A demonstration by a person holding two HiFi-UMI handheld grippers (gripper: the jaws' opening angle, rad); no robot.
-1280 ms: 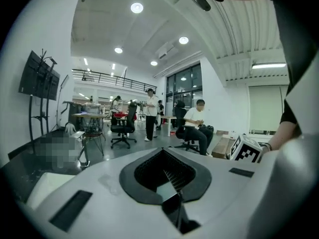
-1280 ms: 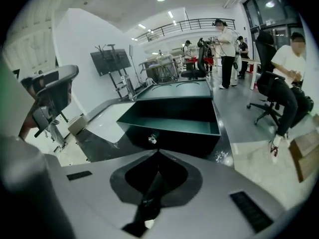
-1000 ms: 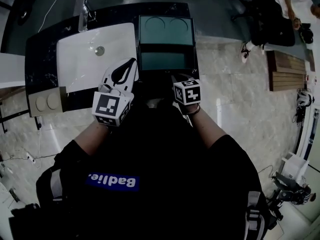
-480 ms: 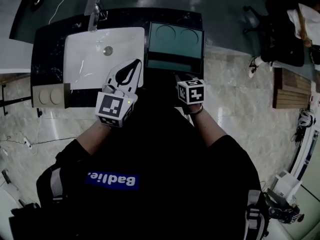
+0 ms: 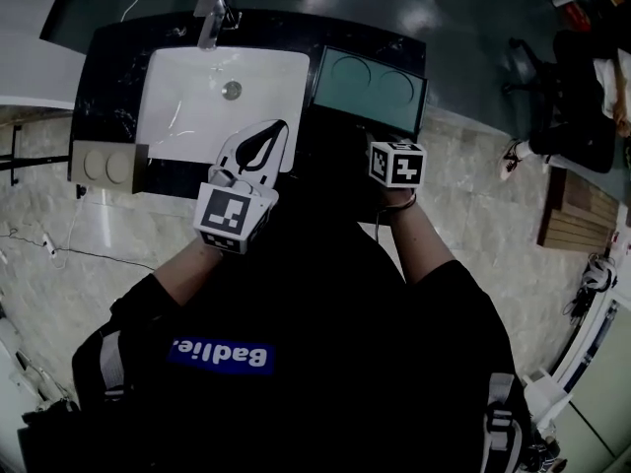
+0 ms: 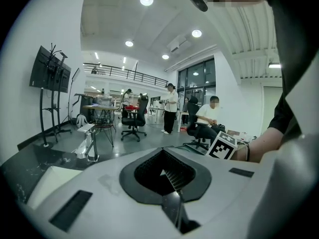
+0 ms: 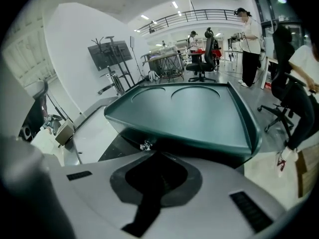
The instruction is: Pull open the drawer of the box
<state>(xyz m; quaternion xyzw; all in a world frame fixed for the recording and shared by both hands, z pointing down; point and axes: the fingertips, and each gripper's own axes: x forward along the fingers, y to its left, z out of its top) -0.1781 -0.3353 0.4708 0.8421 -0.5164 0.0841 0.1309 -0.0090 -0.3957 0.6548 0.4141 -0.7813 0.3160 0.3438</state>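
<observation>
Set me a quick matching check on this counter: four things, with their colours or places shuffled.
Things:
1. sink
2. faucet
3. box
4. panel

Descriptions:
A. dark green, two round recesses on top
B. beige, two round discs
C. white, sunk in the black counter
D. shiny metal, at the sink's far rim

Pairs: 1-C; 2-D; 3-A; 4-B
</observation>
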